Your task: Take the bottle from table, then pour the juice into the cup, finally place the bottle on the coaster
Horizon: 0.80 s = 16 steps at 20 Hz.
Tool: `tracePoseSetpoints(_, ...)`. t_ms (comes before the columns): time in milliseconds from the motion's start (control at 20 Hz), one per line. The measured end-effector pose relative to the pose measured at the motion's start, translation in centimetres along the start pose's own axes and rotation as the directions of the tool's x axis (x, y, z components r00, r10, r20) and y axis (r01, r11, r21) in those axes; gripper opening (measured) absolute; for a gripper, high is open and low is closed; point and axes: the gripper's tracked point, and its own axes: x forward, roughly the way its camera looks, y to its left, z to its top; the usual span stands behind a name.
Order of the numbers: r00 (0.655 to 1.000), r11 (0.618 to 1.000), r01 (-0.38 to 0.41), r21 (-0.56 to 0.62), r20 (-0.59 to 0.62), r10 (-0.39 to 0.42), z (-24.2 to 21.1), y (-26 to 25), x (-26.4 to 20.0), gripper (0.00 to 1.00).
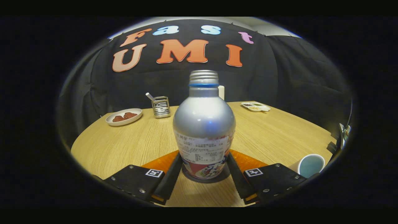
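Standing upright between the two fingers of the claw [203, 174]: a silver aluminium bottle [203, 124] with a threaded screw cap, a blue ring under the cap and a printed label round its lower body. Pressed on both flanks by the fingers [169, 179], so claw clenched on the bottle. Resting, base down, on a dark round coaster [203, 181] just visible beneath it, on the pale wood-grain worktop [124, 140]. Orange parts of the claw showing behind the bottle on either side.

Off to the right of the right finger, close by: a white cup [309, 165] with a pale blue inside, tipped toward the camera by the lens.

Well beyond the fingers, to the left: a white dish [123, 116] holding reddish-brown pieces, and next to it a wire holder [160, 106] with a straw-like stick poking out. Far beyond on the right: a white tray [256, 106] with small portions of food. Partly hidden behind the bottle's neck: a white object, kind unclear.
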Motion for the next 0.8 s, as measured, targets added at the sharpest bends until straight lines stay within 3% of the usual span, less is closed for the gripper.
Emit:
tracePoseSetpoints(400,1.0,1.0,-0.027,-0.004,0.01,0.027,-0.3,0.6,-2.4,0.95)
tracePoseSetpoints(600,0.999,0.999,-0.027,0.038,0.029,0.026,0.3,0.6,-5.9,0.98)
tracePoseSetpoints(800,0.993,0.996,-0.082,0.042,0.084,0.078,1.7,1.9,-10.8,0.97)
